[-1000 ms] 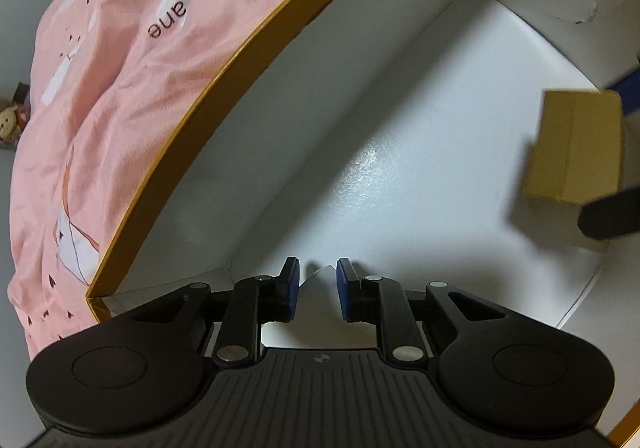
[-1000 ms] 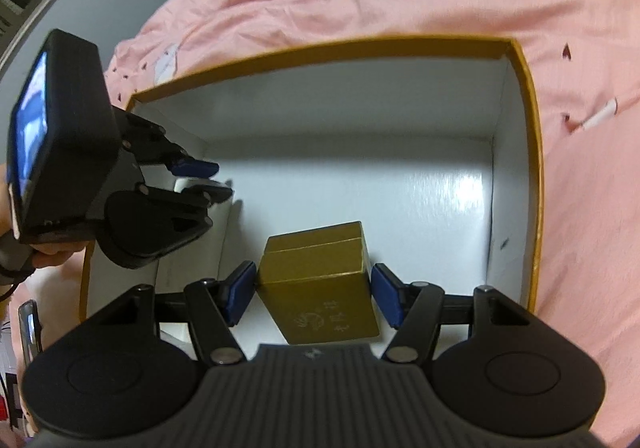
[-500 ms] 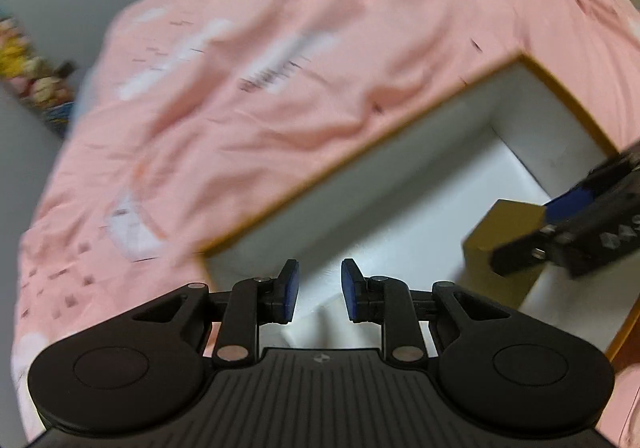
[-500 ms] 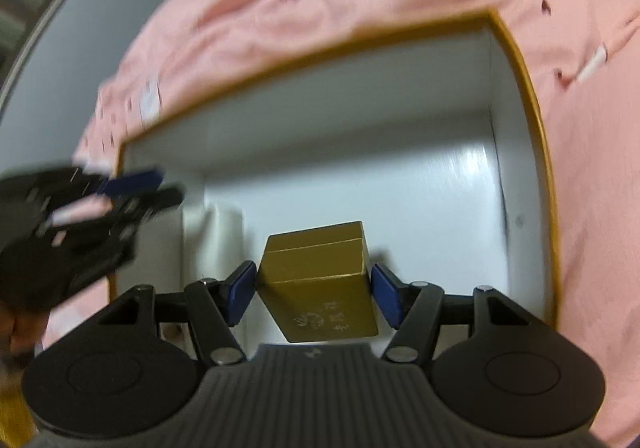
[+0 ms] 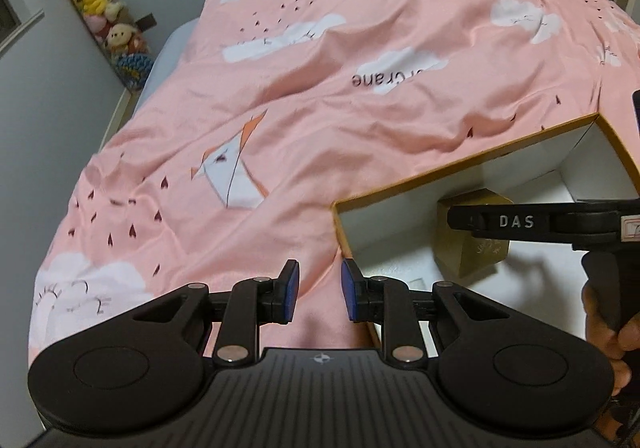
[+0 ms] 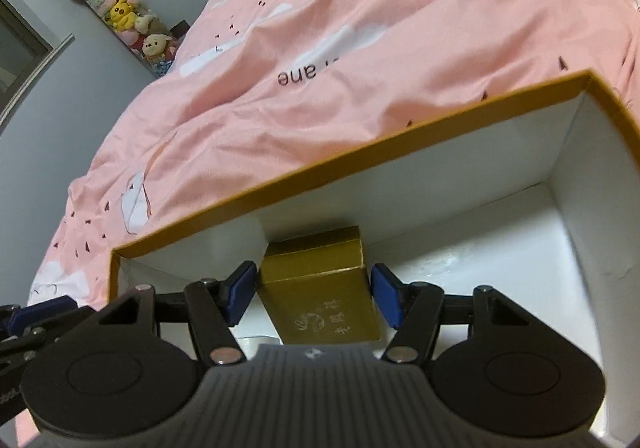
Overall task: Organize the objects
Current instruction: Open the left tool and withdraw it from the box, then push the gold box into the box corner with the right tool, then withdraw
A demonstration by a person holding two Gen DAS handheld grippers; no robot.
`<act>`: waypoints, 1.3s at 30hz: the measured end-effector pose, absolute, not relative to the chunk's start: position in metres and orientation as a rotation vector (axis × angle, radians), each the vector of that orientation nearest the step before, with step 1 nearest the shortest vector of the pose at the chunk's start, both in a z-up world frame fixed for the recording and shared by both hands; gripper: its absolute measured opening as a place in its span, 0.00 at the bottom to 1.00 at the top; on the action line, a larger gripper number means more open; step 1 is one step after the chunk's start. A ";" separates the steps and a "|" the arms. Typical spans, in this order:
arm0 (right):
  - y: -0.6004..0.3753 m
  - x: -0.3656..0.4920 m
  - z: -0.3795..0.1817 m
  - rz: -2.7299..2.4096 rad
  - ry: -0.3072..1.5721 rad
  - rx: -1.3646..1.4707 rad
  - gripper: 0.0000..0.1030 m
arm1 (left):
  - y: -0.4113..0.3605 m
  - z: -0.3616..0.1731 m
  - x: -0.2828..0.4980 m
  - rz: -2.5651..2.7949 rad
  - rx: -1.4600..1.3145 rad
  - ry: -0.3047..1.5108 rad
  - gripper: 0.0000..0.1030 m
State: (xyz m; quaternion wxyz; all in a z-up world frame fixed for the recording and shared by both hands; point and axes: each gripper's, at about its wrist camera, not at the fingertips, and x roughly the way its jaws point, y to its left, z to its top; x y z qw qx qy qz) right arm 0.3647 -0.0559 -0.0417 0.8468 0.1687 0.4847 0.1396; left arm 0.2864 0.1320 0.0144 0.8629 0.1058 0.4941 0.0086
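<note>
A gold carton stands inside a large white box with an orange rim on the bed. My right gripper sits around the carton with both blue pads beside its sides; a small gap shows at each pad, so the jaws are open. The carton and the box rim also show in the left wrist view, with the right gripper's arm across them. My left gripper is open and empty, above the pink cover just outside the box's near left corner.
A pink duvet with cloud and crane prints covers the bed. A hanging column of plush toys is on the grey wall at the far left. A small white object lies on the box floor by the carton.
My left gripper has pulled back out of the box and up over the duvet. My right gripper has lowered the gold carton onto the box floor and its pads have come off the sides.
</note>
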 end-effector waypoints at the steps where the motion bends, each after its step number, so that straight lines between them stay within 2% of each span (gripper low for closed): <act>1: -0.053 0.364 -0.042 0.293 1.010 0.330 0.63 | 0.135 0.012 0.286 0.017 0.219 1.039 0.28; 8: -0.053 0.366 -0.047 0.373 1.136 0.308 0.65 | 0.144 0.003 0.285 0.006 0.192 1.051 0.28; 11: -0.056 0.364 -0.047 0.402 1.162 0.253 0.66 | 0.144 0.002 0.282 -0.004 0.182 1.050 0.28; 13: -0.058 0.362 -0.045 0.452 1.191 0.223 0.72 | 0.145 0.002 0.281 -0.011 0.175 1.051 0.28; 17: -0.052 0.347 -0.037 0.564 1.210 0.076 0.72 | 0.148 0.001 0.278 -0.017 0.160 1.063 0.28; 18: -0.050 0.343 -0.035 0.581 1.208 0.031 0.71 | 0.148 0.001 0.278 -0.016 0.158 1.066 0.28; 20: -0.041 0.333 -0.034 0.614 1.190 -0.092 0.61 | 0.149 0.000 0.277 -0.017 0.152 1.068 0.28; 22: -0.033 0.326 -0.037 0.626 1.154 -0.210 0.46 | 0.148 0.000 0.276 -0.024 0.150 1.070 0.28; 23: -0.030 0.326 -0.038 0.625 1.143 -0.245 0.43 | 0.147 0.000 0.276 -0.028 0.151 1.070 0.28; 26: -0.024 0.331 -0.043 0.612 1.110 -0.305 0.34 | 0.145 0.000 0.275 -0.041 0.156 1.072 0.28; 28: -0.022 0.334 -0.045 0.620 1.082 -0.339 0.21 | 0.144 -0.001 0.275 -0.045 0.156 1.072 0.28; 30: -0.018 0.339 -0.046 0.614 1.066 -0.367 0.12 | 0.143 -0.002 0.275 -0.042 0.157 1.073 0.28; 39: 0.002 0.345 -0.049 0.697 0.991 -0.395 0.10 | 0.143 -0.006 0.278 -0.046 0.160 1.082 0.28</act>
